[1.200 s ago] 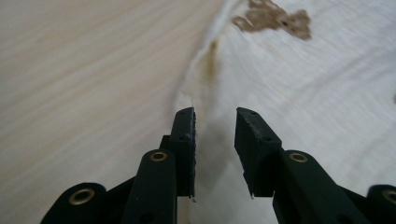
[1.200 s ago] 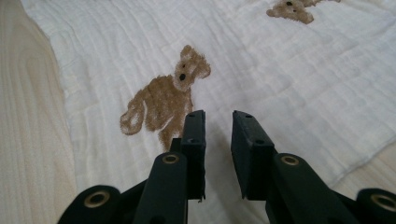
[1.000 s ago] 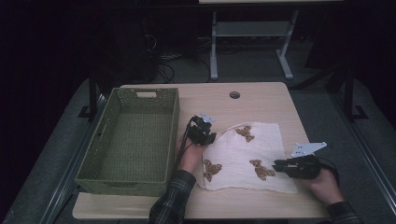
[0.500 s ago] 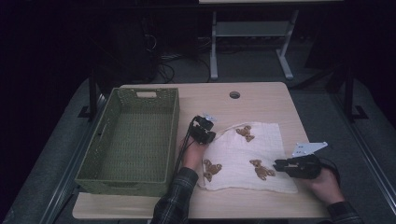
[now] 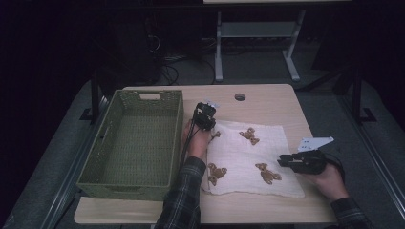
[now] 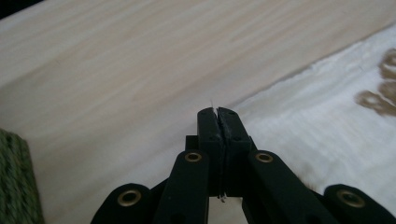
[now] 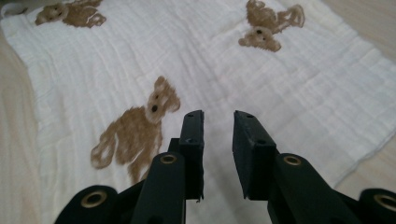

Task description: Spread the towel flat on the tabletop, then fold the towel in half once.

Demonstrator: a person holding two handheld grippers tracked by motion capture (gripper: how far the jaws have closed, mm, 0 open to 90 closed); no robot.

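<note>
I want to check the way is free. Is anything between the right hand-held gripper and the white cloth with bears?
Nothing visible. The right hand-held gripper hangs with jaws apart directly over the cloth, with only air between them.

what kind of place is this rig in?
Probably a lab or workshop, not a home: light wooden worktable with a cable hole, dark floor with loose black cables, and a white metal-framed bench behind.
</note>
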